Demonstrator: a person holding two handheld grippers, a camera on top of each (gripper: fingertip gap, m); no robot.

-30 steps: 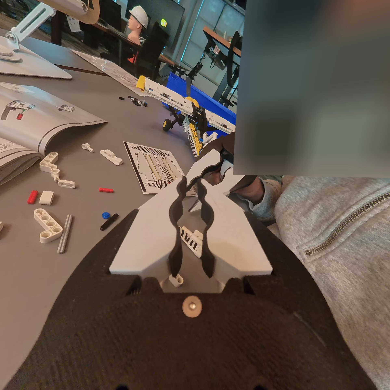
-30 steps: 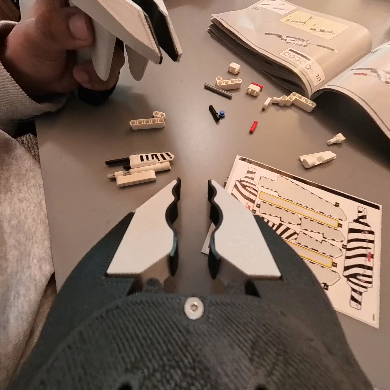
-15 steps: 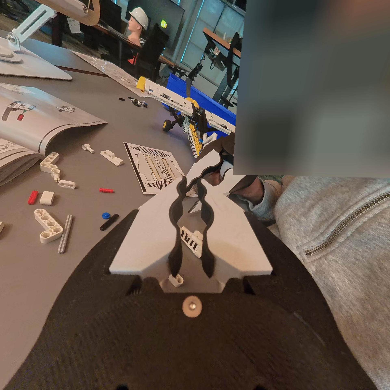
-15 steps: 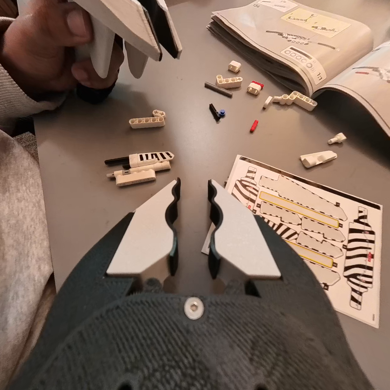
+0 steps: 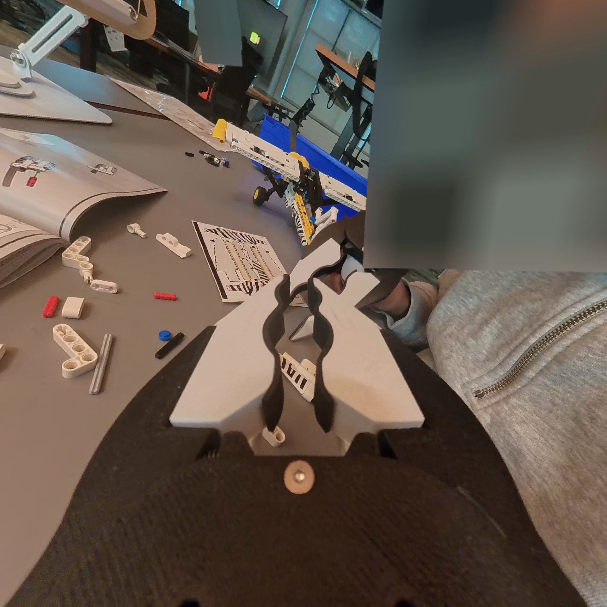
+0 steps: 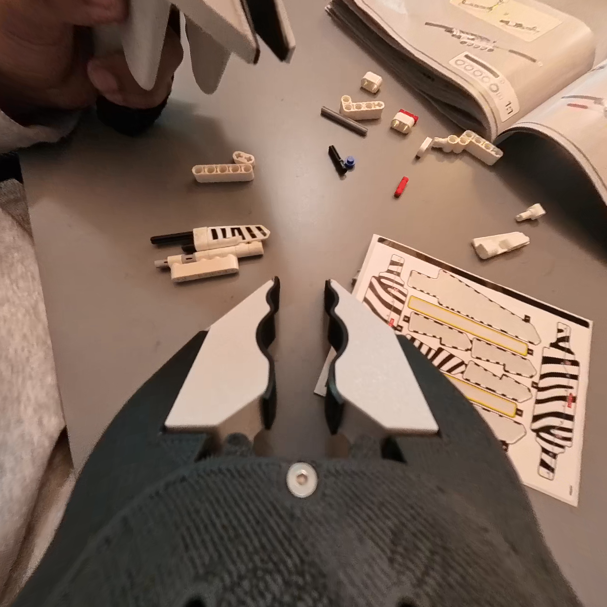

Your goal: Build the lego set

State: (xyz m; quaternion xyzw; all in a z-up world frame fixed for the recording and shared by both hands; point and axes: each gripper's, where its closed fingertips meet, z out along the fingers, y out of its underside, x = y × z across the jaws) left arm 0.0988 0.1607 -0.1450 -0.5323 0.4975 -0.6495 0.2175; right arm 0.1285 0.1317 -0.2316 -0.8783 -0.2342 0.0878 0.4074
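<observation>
The small white lego sub-assembly with a zebra-striped panel [image 6: 210, 253] is left lying at centre left of the right wrist view, just ahead of the empty, parted right gripper [image 6: 301, 289], presumably for pickup (the left gripper [image 5: 297, 285], likewise part-open, holds nothing).

The left gripper [image 5: 298, 282] covers most of the striped white assembly [image 5: 297, 374] lying on the desk [image 5: 203, 203] near its front edge, and only a short banded stretch shows between the fingers [image 5: 230, 371]. Behind it, the yellow and white lego model [image 5: 289, 170] near the desk's far edge is cut off on its right side by a large blurred patch. In the right wrist view the open instruction booklet [image 6: 476, 56] at the far right corner runs past the top and right edges, and the right gripper [image 6: 302, 285] hides the sticker sheet's [image 6: 476, 354] near left corner.
</observation>
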